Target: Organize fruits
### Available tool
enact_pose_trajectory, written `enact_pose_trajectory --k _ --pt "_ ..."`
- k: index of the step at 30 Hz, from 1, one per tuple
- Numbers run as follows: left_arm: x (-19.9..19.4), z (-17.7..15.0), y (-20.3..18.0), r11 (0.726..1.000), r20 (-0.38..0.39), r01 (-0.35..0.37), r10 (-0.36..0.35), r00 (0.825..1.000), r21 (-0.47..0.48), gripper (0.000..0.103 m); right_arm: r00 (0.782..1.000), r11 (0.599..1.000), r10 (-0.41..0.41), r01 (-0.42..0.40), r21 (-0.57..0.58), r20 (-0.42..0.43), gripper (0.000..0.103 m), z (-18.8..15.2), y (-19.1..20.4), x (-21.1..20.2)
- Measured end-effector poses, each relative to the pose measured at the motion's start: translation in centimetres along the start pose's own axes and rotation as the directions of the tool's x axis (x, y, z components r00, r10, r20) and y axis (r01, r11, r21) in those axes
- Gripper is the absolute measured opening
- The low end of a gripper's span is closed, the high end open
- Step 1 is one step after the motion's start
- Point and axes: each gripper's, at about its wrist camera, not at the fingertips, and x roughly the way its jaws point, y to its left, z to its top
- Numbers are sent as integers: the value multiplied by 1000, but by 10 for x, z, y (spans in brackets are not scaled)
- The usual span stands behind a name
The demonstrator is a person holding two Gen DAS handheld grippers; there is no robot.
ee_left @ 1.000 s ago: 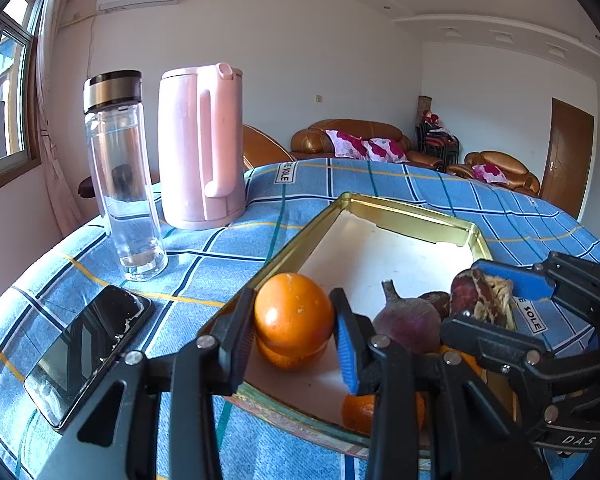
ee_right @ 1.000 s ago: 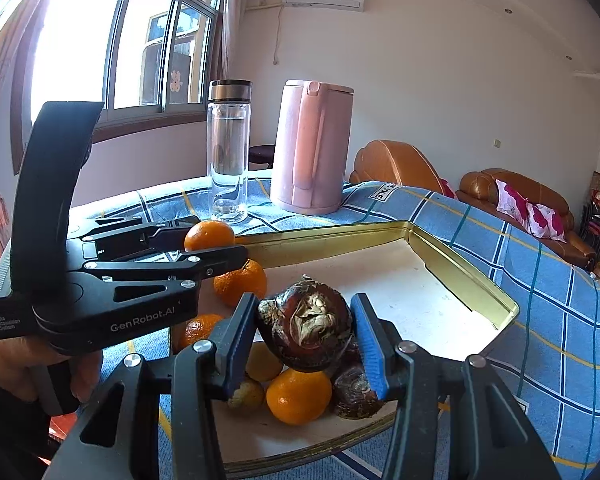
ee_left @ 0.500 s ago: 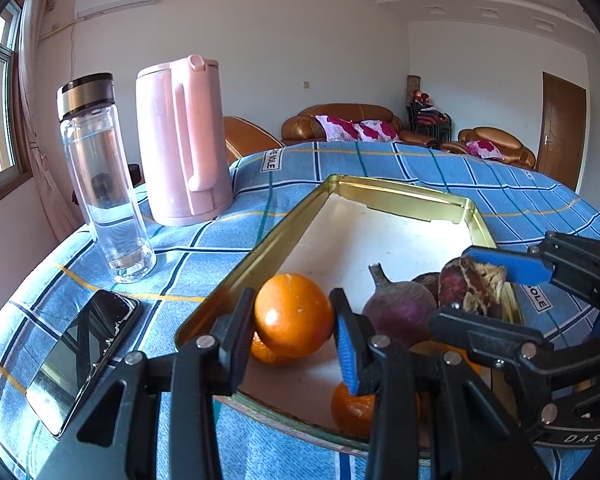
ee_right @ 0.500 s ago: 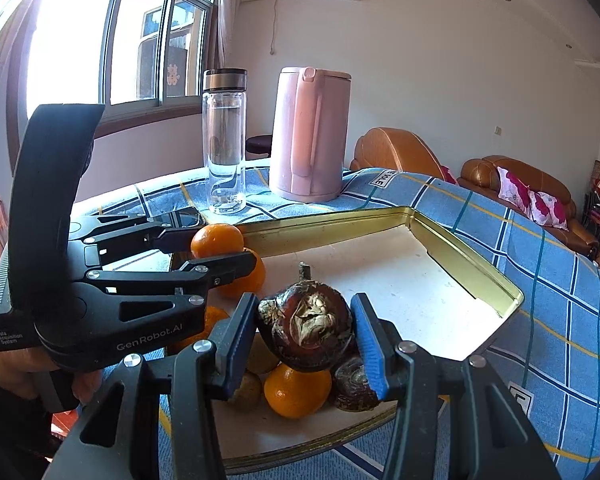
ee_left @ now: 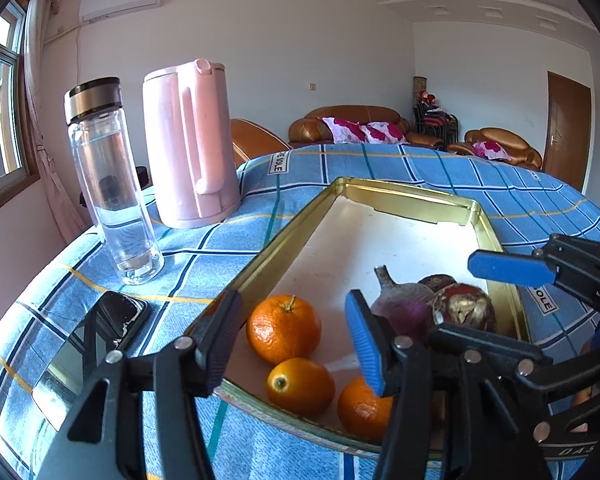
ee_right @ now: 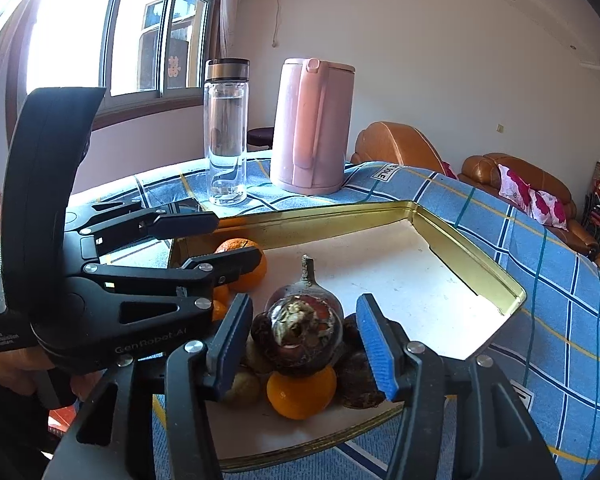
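Observation:
A gold tray [ee_left: 416,198] [ee_right: 476,258] on the blue checked cloth holds several fruits at its near end. My left gripper [ee_left: 294,338] is open around an orange [ee_left: 284,328] that rests in the tray, apart from both fingers. Two more oranges [ee_left: 300,386] lie in front of it. My right gripper [ee_right: 304,340] is open around a dark brown mottled fruit [ee_right: 306,330] that sits on the pile above an orange [ee_right: 302,394]. A purple bulb-shaped fruit [ee_left: 404,304] lies behind it. The right gripper shows in the left wrist view [ee_left: 476,300], and the left gripper in the right wrist view [ee_right: 224,240].
A pink kettle [ee_left: 190,144] [ee_right: 312,128] and a glass bottle [ee_left: 110,184] [ee_right: 225,132] stand on the table beyond the tray's left side. A black phone [ee_left: 88,352] lies near the left table edge. Sofas stand behind the table.
Both grippers have opened. The left has let go of the orange and the right has let go of the dark brown fruit; both fruits now rest in the tray.

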Motion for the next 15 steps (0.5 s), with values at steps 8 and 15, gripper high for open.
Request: enact_pose_trajectory --k 8,15 --pt "-14 0 4 999 62 -30 32 998 -32 100 994 996 -75 71 60 74 78 -2 -11 -17" --pt "-30 5 -4 999 126 -40 43 991 -21 103 977 986 -160 151 74 142 80 -9 -12 -39"
